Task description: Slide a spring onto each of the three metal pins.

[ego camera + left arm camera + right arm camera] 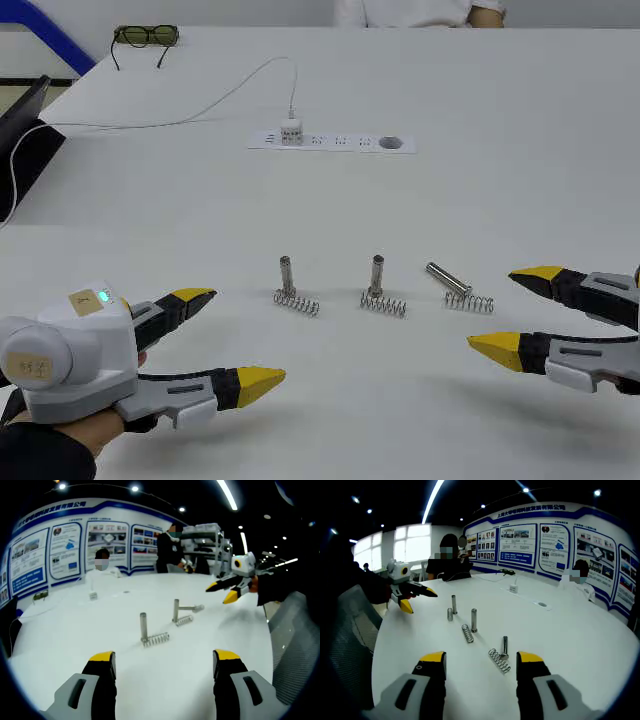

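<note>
Three short metal pins sit in a row mid-table. The left pin (287, 274) and middle pin (377, 273) stand upright; the right pin (448, 279) lies on its side. One loose spring lies flat in front of each: left spring (297, 301), middle spring (383, 305), right spring (469, 301). My left gripper (228, 337) is open at the lower left, short of the left pin (143, 626), nothing between its jaws. My right gripper (515, 310) is open just right of the right spring (499, 660), also holding nothing.
A flat white power strip (330, 141) with a white plug (291, 131) and cable lies further back. Dark glasses (146, 36) rest at the far left corner. A person (420, 12) sits at the far edge. A dark object (20, 130) borders the table's left side.
</note>
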A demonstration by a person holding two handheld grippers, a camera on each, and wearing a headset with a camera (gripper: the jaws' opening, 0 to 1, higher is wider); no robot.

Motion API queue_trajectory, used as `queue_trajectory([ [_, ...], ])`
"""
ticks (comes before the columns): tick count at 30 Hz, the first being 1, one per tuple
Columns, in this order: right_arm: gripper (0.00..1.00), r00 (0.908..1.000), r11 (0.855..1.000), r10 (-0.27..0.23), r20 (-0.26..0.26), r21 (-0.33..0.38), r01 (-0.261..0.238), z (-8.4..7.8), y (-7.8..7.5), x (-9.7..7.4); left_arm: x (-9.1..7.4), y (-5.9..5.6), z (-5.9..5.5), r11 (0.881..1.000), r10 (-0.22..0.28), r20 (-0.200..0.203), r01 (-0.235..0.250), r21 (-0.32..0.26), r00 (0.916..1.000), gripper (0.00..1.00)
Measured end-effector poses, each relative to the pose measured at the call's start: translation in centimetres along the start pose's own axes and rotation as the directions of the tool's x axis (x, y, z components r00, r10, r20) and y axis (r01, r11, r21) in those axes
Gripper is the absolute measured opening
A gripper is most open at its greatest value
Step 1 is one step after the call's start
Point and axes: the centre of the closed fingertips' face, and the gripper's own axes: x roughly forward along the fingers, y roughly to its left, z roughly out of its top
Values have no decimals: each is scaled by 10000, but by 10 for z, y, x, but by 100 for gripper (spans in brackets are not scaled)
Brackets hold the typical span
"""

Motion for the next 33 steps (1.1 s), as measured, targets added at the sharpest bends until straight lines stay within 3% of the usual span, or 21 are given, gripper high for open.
queue_trajectory([
  [19, 57, 10000, 9998, -64, 21, 186, 63, 0, -2, -1, 1, -3, 2, 10000, -40, 12, 40, 9, 10000, 81],
  [33, 48, 9998, 9991, -204, -91, 365, 207, 5, -13, -1, 0, -4, 4, 10000, 4, 23, -4, 22, 10000, 81],
])
